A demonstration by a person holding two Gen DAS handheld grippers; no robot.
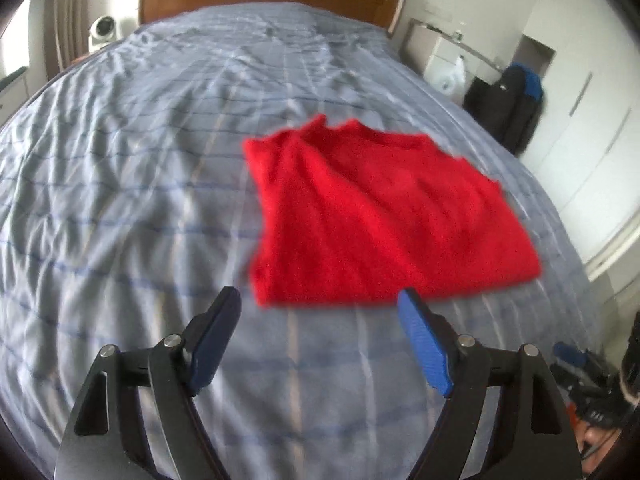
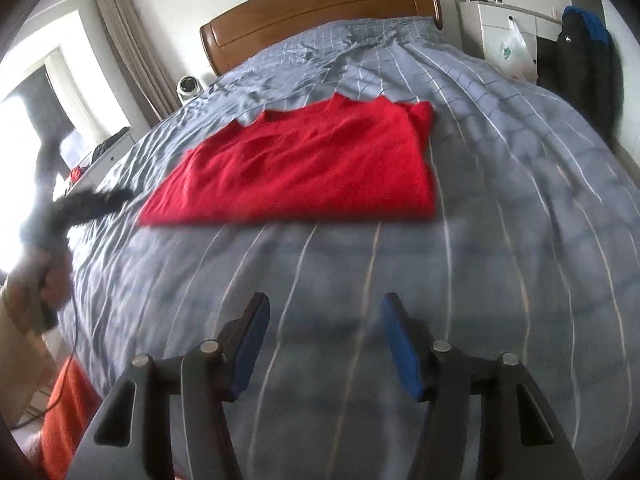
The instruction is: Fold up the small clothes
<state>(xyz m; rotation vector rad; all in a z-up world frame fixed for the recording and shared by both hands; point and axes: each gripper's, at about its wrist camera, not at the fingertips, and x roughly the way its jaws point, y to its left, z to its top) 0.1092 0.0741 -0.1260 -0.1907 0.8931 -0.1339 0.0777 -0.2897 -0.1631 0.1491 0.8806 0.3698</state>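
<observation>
One red top (image 1: 372, 216) lies flat on my bed (image 1: 120, 200), maybe folded once already though blur hides that, and my left gripper (image 1: 320, 300) and right gripper (image 2: 322, 304) both hang above, jaws wide apart, holding nothing.

Both views are smeared by motion blur: the red garment (image 1: 376, 216) shows soft edges, so its folds and any sleeves cannot be made out. The left gripper (image 2: 86, 204) in the right wrist view is a dark streak (jaw state unreadable there). The bed (image 1: 120, 200) runs off frame at its near edge.
</observation>
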